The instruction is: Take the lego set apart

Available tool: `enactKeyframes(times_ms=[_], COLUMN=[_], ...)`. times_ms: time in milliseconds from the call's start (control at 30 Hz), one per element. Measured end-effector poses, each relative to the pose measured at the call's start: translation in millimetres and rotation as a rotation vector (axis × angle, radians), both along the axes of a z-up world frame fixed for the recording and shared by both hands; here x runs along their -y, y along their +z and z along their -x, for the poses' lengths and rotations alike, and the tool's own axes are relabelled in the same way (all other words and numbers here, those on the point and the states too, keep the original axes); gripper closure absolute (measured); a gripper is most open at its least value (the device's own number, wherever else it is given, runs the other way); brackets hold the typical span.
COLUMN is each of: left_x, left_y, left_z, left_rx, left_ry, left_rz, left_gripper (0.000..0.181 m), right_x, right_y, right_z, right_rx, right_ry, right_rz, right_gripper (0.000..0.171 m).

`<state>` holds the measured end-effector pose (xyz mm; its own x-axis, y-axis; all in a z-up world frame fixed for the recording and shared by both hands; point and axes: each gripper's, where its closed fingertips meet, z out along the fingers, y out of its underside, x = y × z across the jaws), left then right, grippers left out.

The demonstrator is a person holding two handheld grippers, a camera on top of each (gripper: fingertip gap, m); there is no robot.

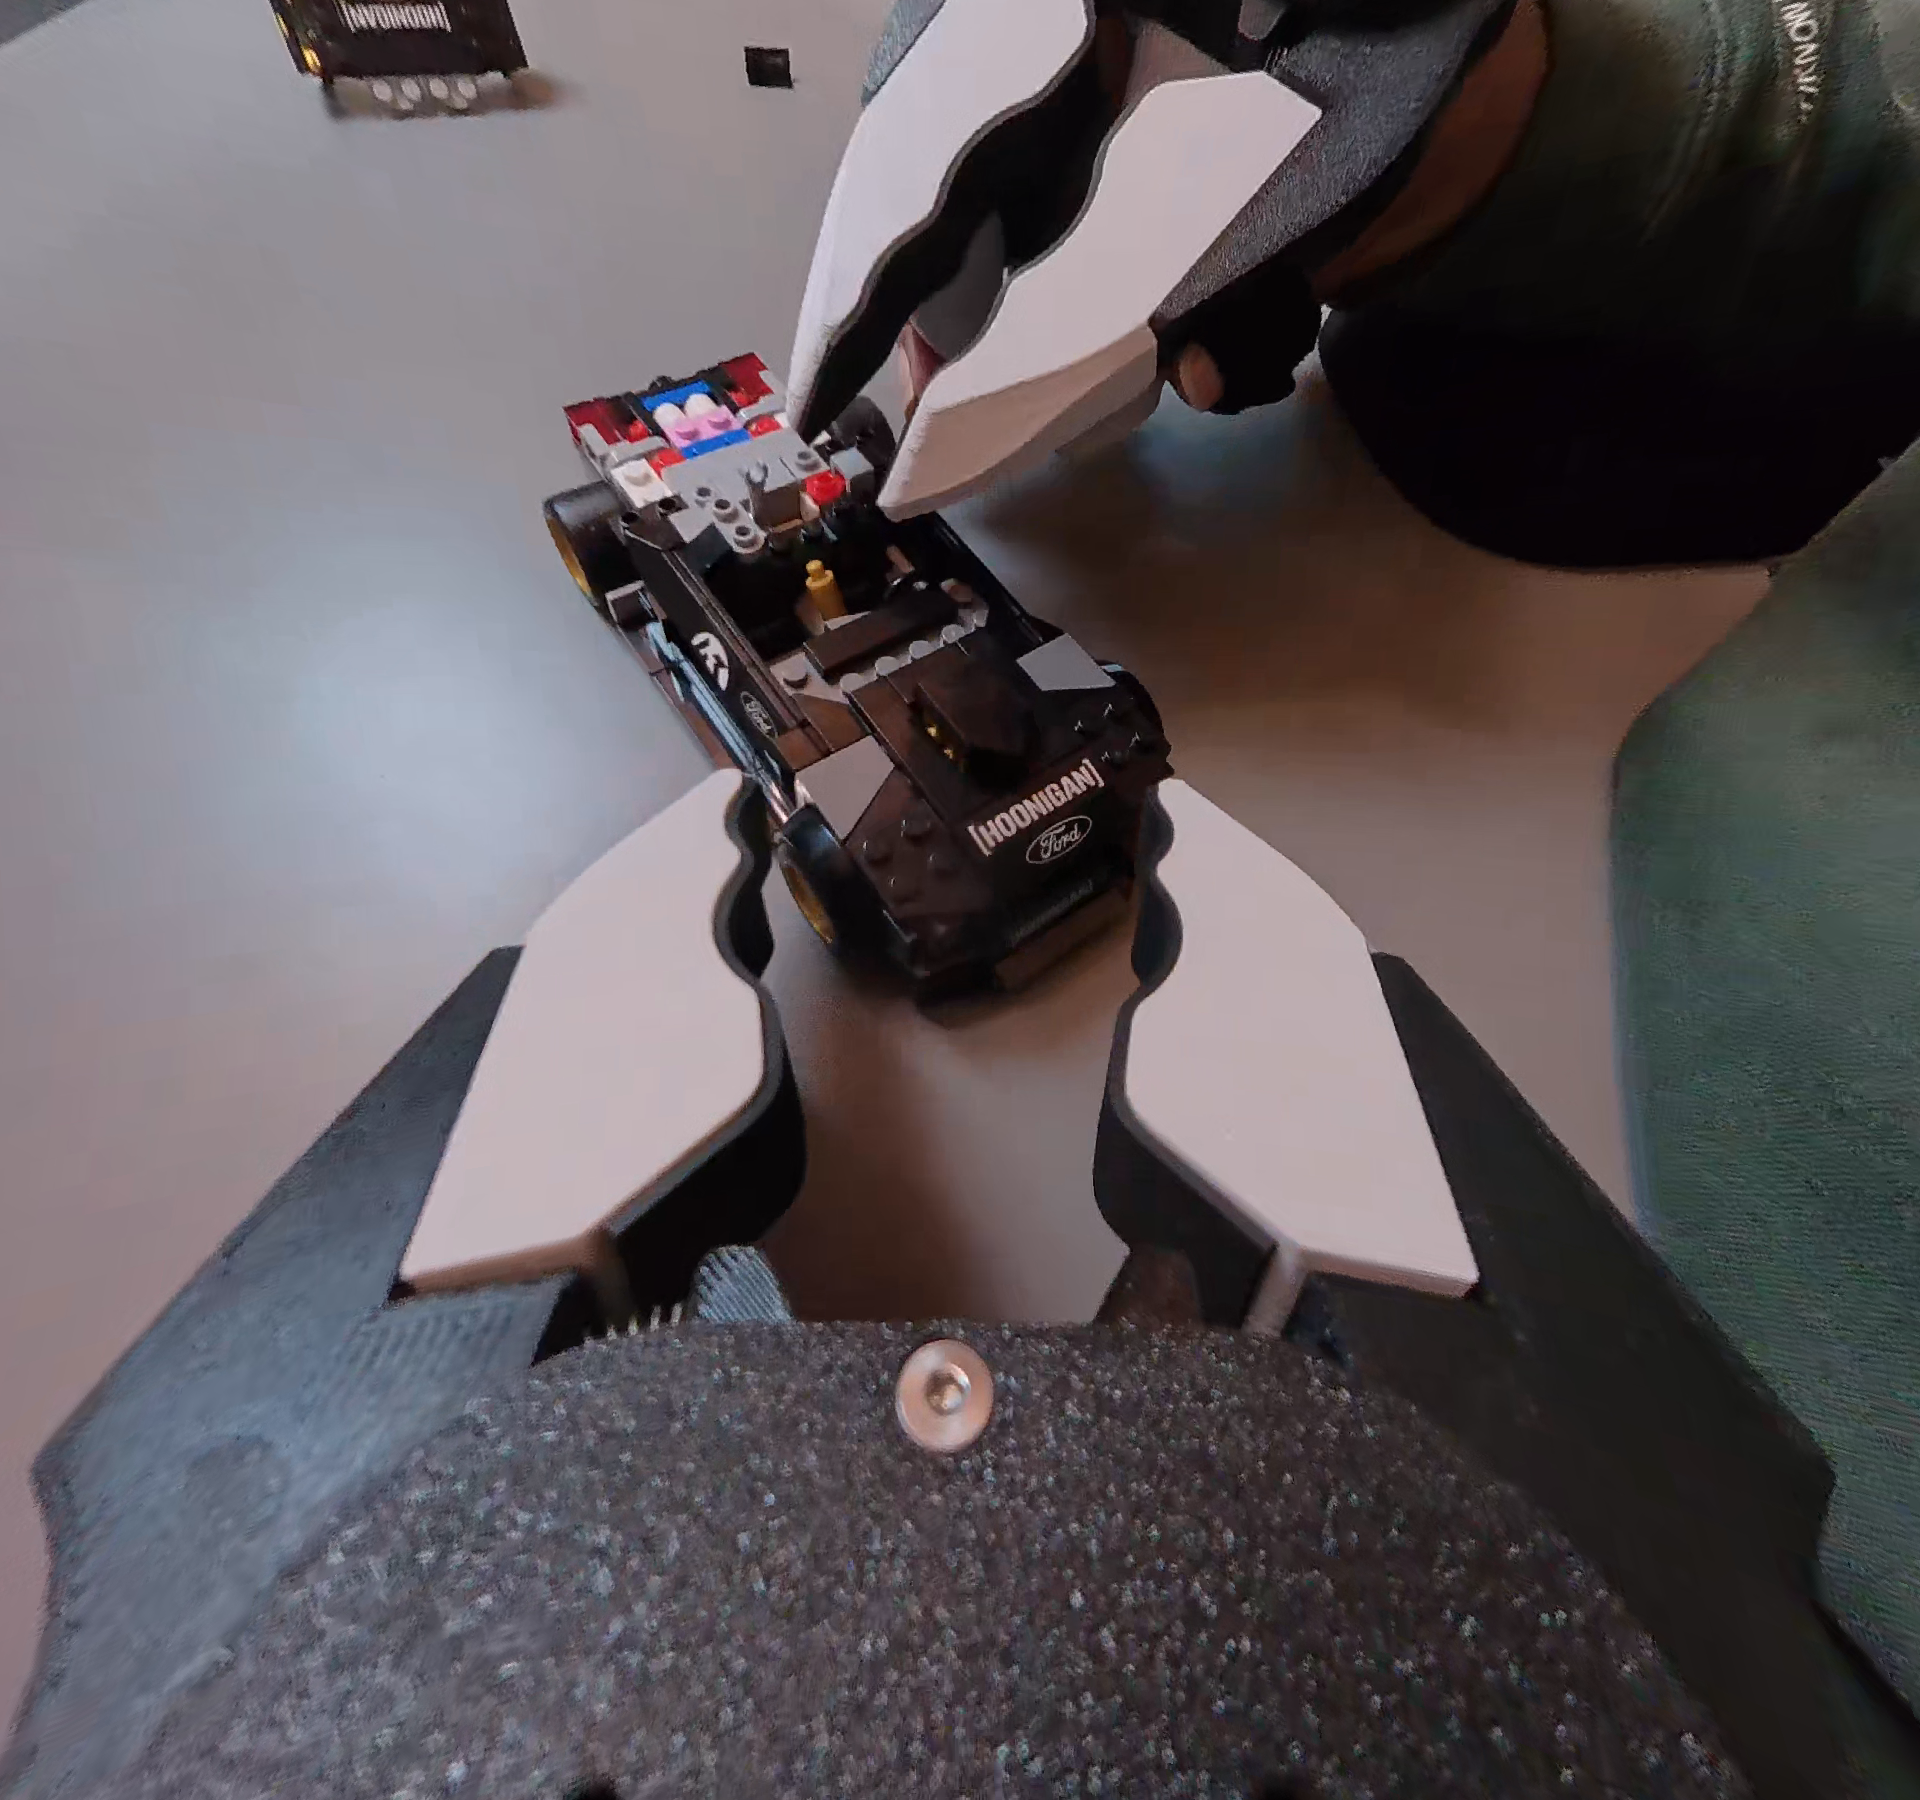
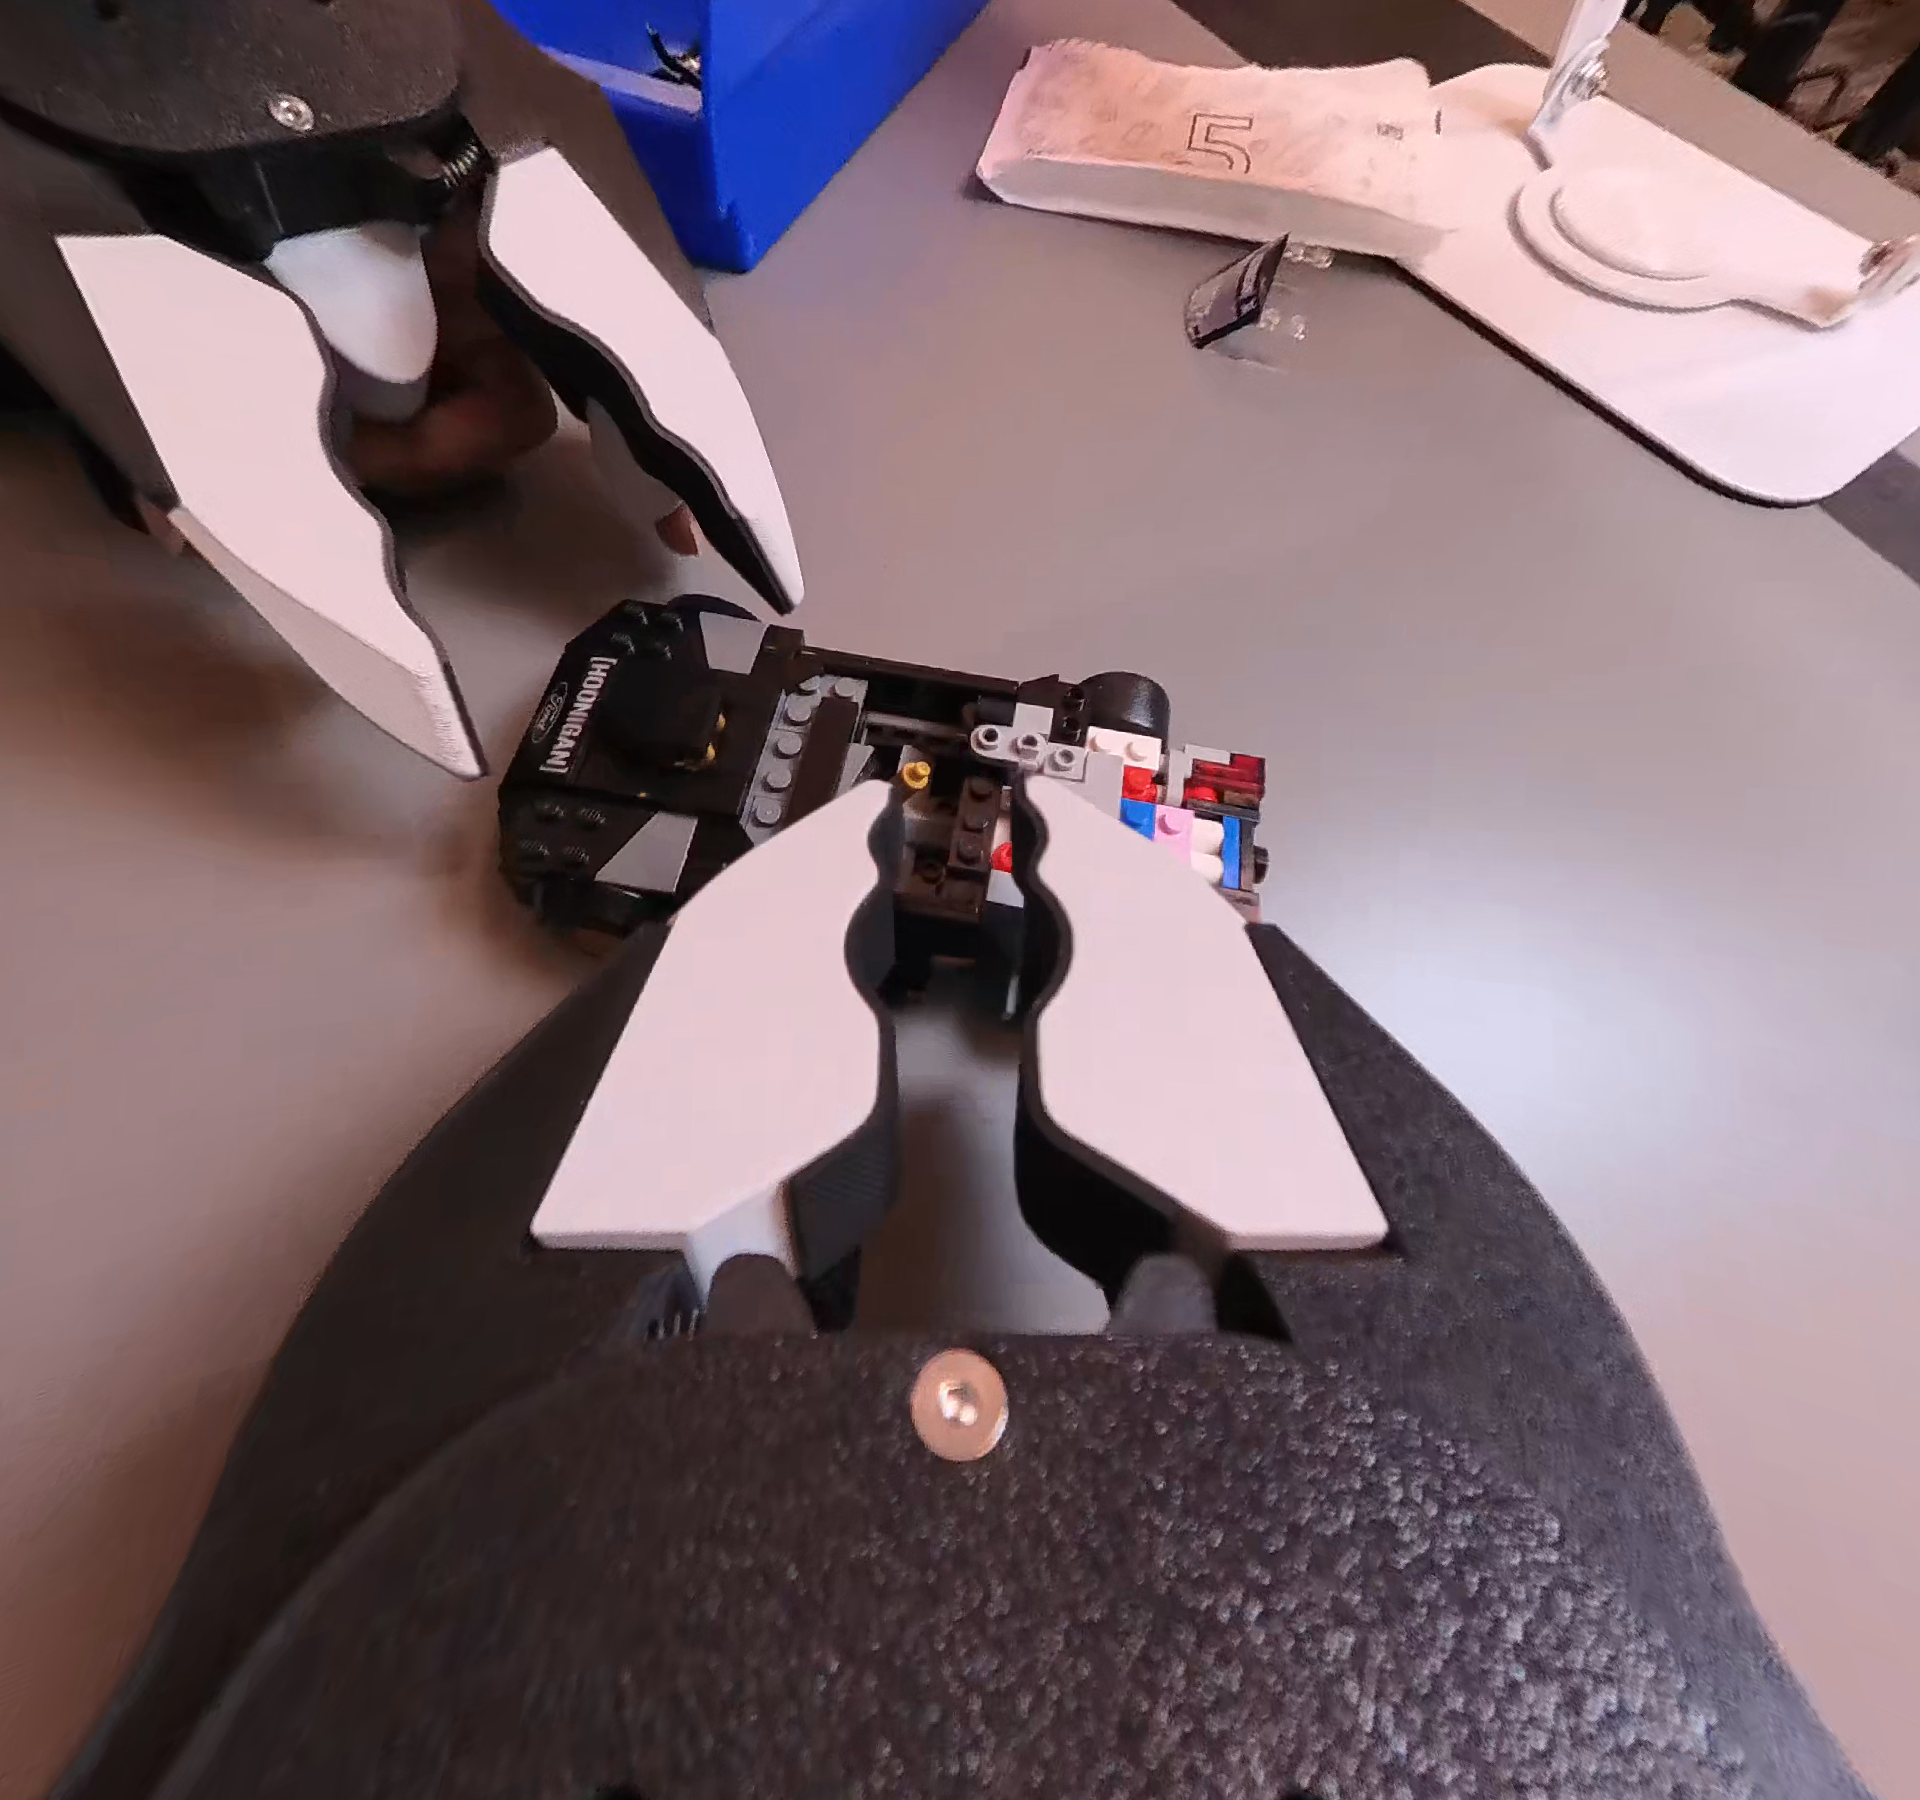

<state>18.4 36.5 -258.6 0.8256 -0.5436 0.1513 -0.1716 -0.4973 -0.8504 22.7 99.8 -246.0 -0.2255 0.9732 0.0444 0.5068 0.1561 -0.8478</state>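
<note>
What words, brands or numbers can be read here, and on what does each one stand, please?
I do not copy writing out; here is where it stands.
Lego car hood: white lettering and an oval badge.
Car side panel: white marks.
Detached black panel: white lettering.
White cloth: one drawn character.
Green sleeve: small lettering, blurred.

Setting: my bench looks like a lab or workshop. Noted: plain grey table (image 2: 1351,659), blue plastic bin (image 2: 831,36), white stand base (image 2: 1714,296).

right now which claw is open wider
The left claw, its fingers spread past both sides of the black lego car's hood; the right claw gapes less.
</note>
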Motion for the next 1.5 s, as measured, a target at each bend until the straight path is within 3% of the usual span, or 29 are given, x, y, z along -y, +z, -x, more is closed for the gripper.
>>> enactKeyframes(times_ms=[733,900,1100,1500], left_x=[2,2,4,4], left_y=[-5,-5,-5,-5], left_z=[-1,-1,-2,-2], left_rx=[0.032,0.027,0.024,0.041], left_ry=[-0.011,-0.011,-0.008,-0.017], left_rz=[0.063,0.06,0.057,0.07], left_gripper=[0.116,0.116,0.116,0.117], right_x=[-3,-7,-2,-1], right_y=[-17,12,-14,-15], right_z=[2,12,21,23], right_rx=[0.299,0.206,0.302,0.31], right_ry=[-0.052,-0.075,-0.057,-0.064], right_rz=[-0.124,-0.056,-0.144,-0.165], right_gripper=[0.161,0.157,0.153,0.155])
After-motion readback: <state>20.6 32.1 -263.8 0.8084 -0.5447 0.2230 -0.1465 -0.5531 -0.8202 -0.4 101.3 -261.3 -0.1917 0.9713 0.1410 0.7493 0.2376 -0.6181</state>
